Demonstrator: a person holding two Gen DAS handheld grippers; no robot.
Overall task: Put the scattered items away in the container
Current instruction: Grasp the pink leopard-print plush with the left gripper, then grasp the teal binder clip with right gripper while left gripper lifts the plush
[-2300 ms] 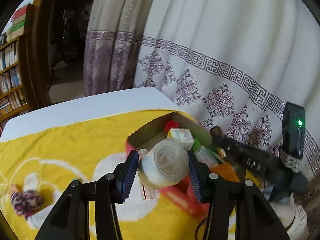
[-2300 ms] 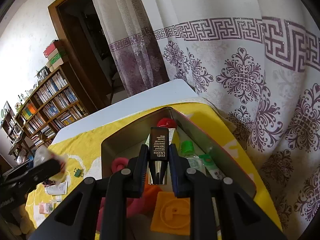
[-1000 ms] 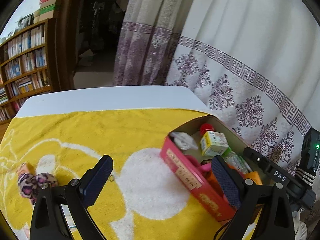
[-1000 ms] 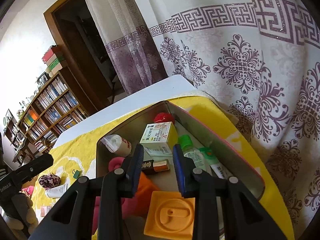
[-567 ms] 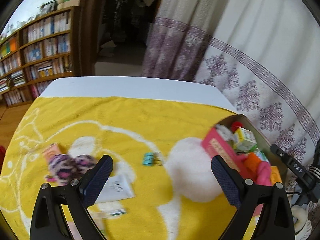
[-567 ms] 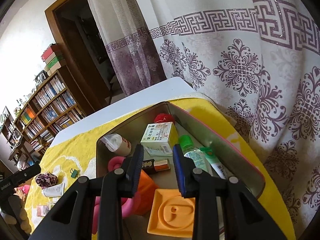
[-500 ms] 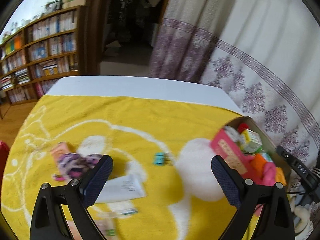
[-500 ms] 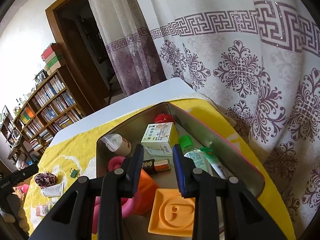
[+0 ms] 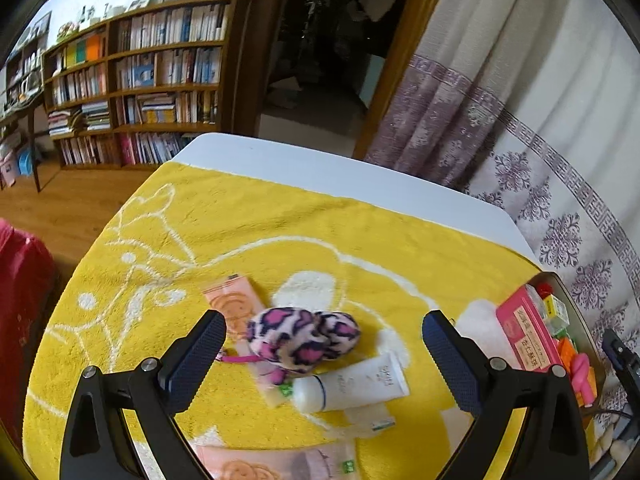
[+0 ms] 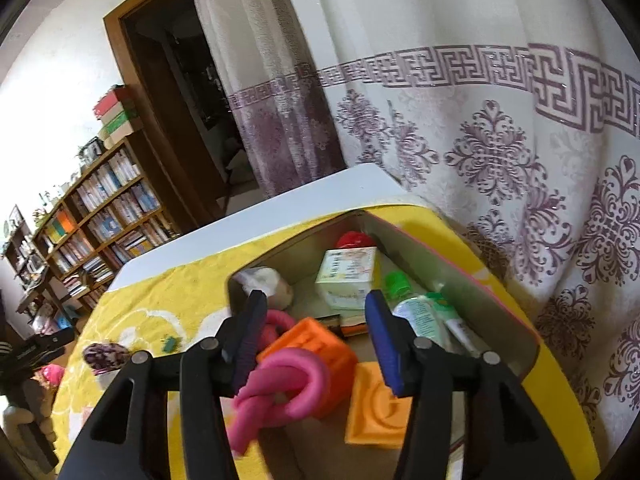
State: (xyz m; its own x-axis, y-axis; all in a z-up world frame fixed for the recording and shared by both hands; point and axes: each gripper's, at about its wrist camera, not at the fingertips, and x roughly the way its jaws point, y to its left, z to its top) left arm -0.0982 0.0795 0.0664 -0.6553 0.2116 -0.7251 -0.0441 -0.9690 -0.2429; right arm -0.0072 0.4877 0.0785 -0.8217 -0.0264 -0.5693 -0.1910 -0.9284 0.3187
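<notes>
This looks like a lived-in home, probably a sitting room or study. Wooden bookshelves [image 9: 136,80] packed with books line one wall beside a dark doorway [image 9: 328,40] with a timber frame. Long white curtains [image 10: 460,100] with purple patterned bands hang close by. The white worktop [image 9: 320,168] wears a yellow towel [image 9: 240,232], and the floor [image 9: 60,200] is wood.

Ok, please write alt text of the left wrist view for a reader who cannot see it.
The open left gripper hangs empty over a yellow towel, above a pink leopard-print scrunchie, a white tube and pink sachets. At the right edge stands a pink box full of items. Bookshelves and a curtain are behind.
</notes>
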